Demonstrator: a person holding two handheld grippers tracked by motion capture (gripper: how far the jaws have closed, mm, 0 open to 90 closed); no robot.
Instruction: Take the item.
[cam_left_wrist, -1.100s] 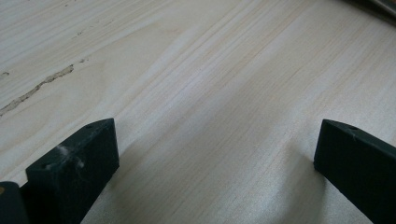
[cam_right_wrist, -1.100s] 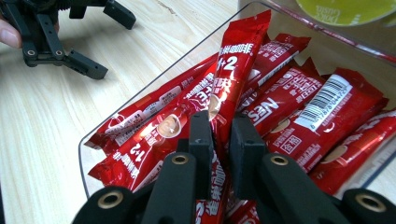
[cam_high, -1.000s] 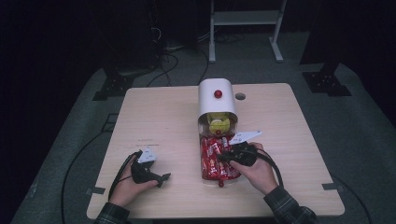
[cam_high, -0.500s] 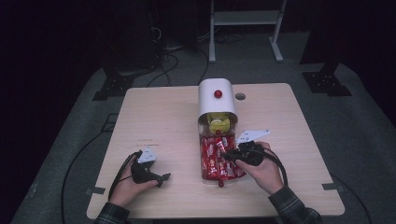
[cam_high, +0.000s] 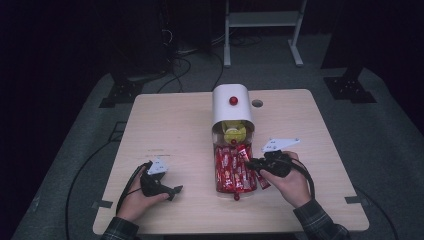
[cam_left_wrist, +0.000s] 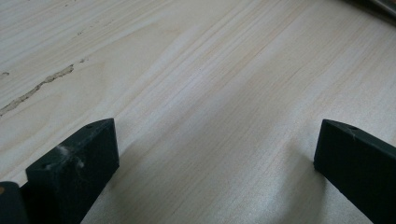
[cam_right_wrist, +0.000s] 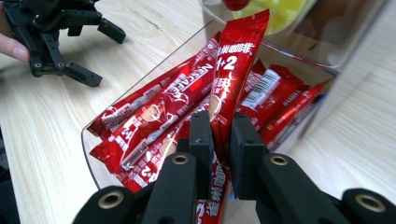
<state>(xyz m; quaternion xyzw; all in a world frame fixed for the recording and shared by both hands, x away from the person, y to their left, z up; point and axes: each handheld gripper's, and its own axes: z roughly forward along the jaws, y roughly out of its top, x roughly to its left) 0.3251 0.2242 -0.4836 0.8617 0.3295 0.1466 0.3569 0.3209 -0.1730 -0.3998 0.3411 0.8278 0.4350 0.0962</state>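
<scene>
Left gripper rests low on the pale wooden table near its front left corner, jaws spread wide with nothing but bare wood grain between them in its own view, idle. Moving right, a clear plastic tray full of red foil coffee-stick sachets lies at table centre, butted against a white round-topped dispenser with a red knob behind it; something yellow sits in the dispenser mouth, can't tell what. Right gripper sits at the tray's right edge, jaws nearly closed and pinching one red foil sachet marked 1+2, which stands tilted up above the pile. Progress judgement: one sachet grasped and partly raised, not yet clear of the tray; removal and placing somewhere are left. No sachets are lying on the table outside the tray.
</scene>
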